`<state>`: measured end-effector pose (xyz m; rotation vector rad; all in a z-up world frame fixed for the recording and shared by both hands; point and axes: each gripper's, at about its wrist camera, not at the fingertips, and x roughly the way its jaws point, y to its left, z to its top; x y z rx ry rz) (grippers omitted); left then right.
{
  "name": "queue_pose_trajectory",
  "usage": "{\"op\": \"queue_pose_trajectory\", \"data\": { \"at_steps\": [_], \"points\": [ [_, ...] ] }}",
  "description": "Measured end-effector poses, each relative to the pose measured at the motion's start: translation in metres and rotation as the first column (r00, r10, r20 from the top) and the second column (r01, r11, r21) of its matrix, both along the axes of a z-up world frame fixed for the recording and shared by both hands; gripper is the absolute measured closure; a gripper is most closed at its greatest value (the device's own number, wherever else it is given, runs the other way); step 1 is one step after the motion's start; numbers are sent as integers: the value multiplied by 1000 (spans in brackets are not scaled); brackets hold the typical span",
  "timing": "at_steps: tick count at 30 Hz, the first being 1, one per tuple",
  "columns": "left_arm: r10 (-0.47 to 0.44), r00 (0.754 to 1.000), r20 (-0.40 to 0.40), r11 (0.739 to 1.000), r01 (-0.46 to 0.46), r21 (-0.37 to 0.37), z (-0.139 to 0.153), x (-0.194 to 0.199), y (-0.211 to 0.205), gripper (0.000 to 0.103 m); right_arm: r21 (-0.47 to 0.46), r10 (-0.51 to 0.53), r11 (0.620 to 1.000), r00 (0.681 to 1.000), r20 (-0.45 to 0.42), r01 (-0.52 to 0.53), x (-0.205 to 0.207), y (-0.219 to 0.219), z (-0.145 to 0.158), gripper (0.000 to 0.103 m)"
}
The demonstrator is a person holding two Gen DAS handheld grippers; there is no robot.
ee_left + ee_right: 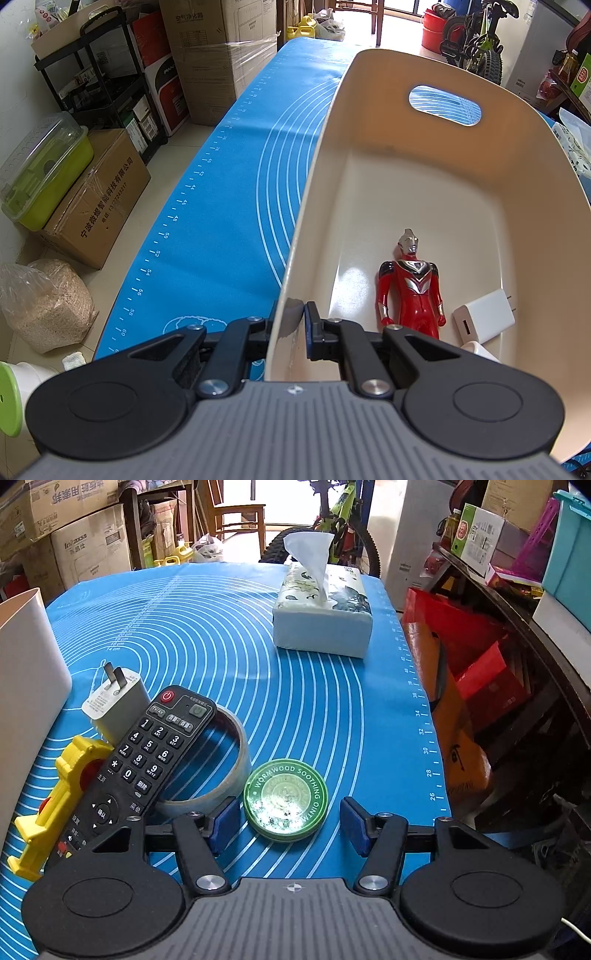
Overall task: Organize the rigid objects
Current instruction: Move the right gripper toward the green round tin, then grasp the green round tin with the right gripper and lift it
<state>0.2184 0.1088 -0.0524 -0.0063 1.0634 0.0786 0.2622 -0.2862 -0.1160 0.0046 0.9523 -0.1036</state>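
My left gripper is shut on the near wall of a cream bin that stands on the blue mat. Inside the bin lie a red and silver toy figure and a white charger. In the right wrist view my right gripper stands open around a round green ointment tin, with its blue pads a little off either side of it. Left of the tin lie a tape roll, a black remote leaning across it, a white plug adapter and a yellow toy.
A tissue box sits at the far side of the mat. The bin's outer wall rises at the left. Cardboard boxes, a bicycle and shelves crowd the floor around the table. The mat's right edge drops off beside red boxes.
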Motion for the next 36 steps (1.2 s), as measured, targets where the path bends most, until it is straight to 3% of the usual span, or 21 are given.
{"op": "queue_pose_trajectory", "data": {
  "at_steps": [5, 36],
  "points": [
    [0, 1000, 0, 1000, 0, 0, 0, 0, 0, 90, 3, 26, 1000, 1000, 3, -26, -2, 3, 1, 49],
    [13, 1000, -11, 1000, -13, -19, -2, 2, 1, 90, -6, 16, 1000, 1000, 14, -16, -4, 5, -1, 49]
  ]
}}
